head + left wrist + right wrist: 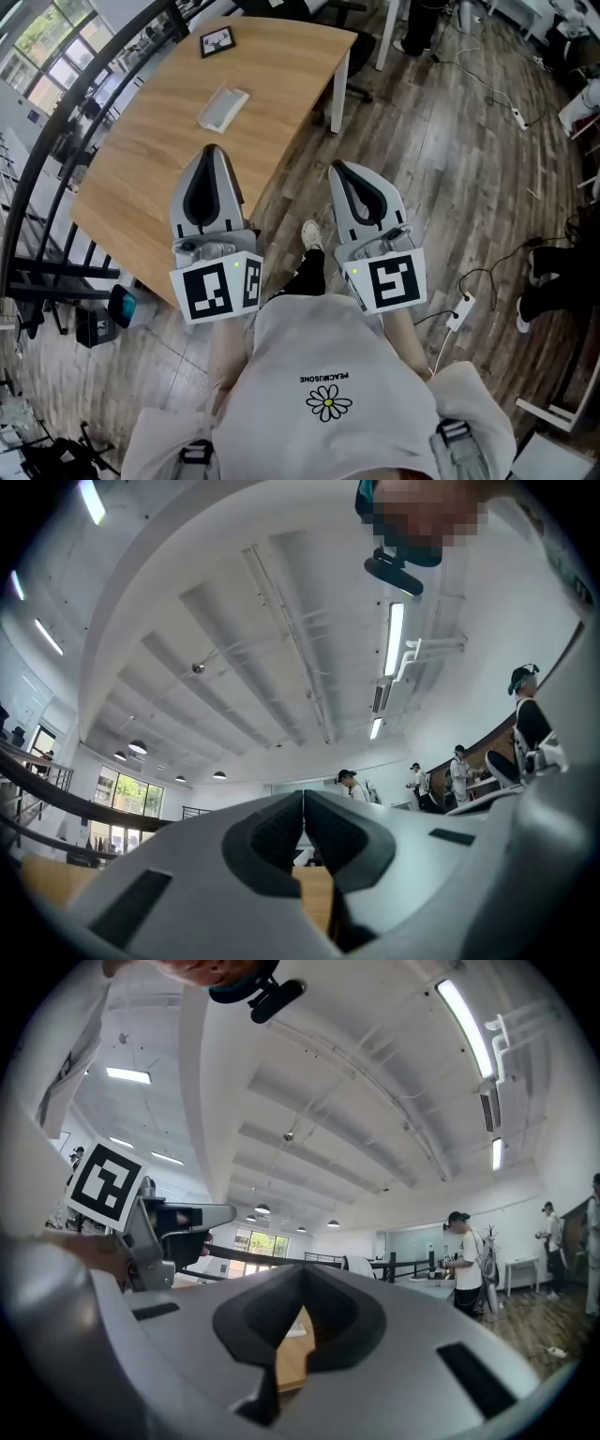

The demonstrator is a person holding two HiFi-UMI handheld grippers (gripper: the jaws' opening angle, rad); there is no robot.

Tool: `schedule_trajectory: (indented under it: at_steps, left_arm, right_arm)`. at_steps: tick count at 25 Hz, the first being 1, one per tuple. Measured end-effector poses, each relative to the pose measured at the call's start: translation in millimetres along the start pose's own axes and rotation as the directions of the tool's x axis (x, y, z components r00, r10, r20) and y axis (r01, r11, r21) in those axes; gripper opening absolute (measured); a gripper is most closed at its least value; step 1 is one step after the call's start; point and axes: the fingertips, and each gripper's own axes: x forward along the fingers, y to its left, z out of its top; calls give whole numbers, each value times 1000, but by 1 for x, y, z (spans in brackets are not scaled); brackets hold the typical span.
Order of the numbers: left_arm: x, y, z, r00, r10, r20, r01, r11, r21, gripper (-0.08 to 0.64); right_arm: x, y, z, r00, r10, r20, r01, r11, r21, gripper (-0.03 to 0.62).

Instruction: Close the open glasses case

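Head view: the glasses case [223,109], pale grey, lies flat on the wooden table [159,141], near the middle of the top and apart from every edge. A black-framed card [217,41] sits beyond it, close to the far edge.

Left gripper [212,149]: the jaws are closed tip to tip with nothing between them. It hangs over the near part of the table, short of the case and not touching it. Bare tabletop lies between its tips and the case.

Right gripper [335,166]: the jaws meet at the tips and hold nothing. It hangs over the plank floor [441,187], just outside the table's right edge, which runs diagonally from the far right corner toward the person.

Clearances:
- A black railing [56,141] borders the table on the left.
- A white table leg [339,89] stands under the far right corner.
- Open floor lies to the right of the table; cables and a power strip [459,312] lie on it, well clear of both grippers.
- One shoe [310,234] of the person shows between the grippers.
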Motion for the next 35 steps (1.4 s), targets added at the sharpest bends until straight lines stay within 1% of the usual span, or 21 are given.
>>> schedule_trajectory:
  at_steps: [7, 10, 12, 13, 16, 19, 21, 23, 25, 27, 31, 35]
  left_arm:
    - [99, 23, -38, 998, 19, -57, -19, 1000, 2, 20]
    - [144, 36, -57, 996, 36, -80, -32, 998, 53, 20]
    - [169, 44, -68, 995, 55, -87, -47, 995, 91, 20]
    - [179, 48, -72, 994, 67, -85, -59, 994, 96, 20]
    - [200, 57, -85, 993, 87, -81, -82, 994, 71, 20]
    - [215, 64, -101, 991, 86, -104, -82, 996, 42, 20]
    - [228, 67, -109, 987, 100, -129, -96, 995, 38, 20]
    - [239, 68, -112, 982, 118, -144, -113, 993, 45, 20]
    - [246, 69, -111, 979, 142, -144, -135, 989, 57, 20]
    - [253, 72, -109, 975, 169, -146, -160, 984, 77, 20]
    - [259, 82, -106, 958, 238, -159, -220, 968, 123, 20]
    - [263, 85, -102, 947, 285, -147, -269, 956, 118, 20]
  right_arm:
    - [105, -28, -11, 997, 75, -20, -75, 997, -30, 8]
    - [158, -43, -18, 994, 106, -21, -106, 994, -20, 8]
    - [188, -49, -29, 990, 134, -46, -135, 991, -22, 8]
    - [201, -50, -36, 987, 148, -64, -150, 988, -23, 8]
    - [229, -49, -54, 974, 202, -105, -204, 979, -6, 8]
    - [248, -46, -64, 955, 267, -129, -270, 963, -6, 8]
    - [261, -54, -71, 946, 275, -170, -282, 959, -19, 8]
    - [273, -67, -76, 946, 264, -188, -270, 963, -4, 8]
    - [281, -78, -77, 949, 260, -175, -257, 965, 41, 8]
    - [290, -85, -74, 948, 282, -147, -275, 959, 66, 8]
    - [310, -87, -63, 935, 345, -78, -341, 938, 58, 8]
    - [321, -96, -57, 934, 354, -51, -350, 934, 73, 8]
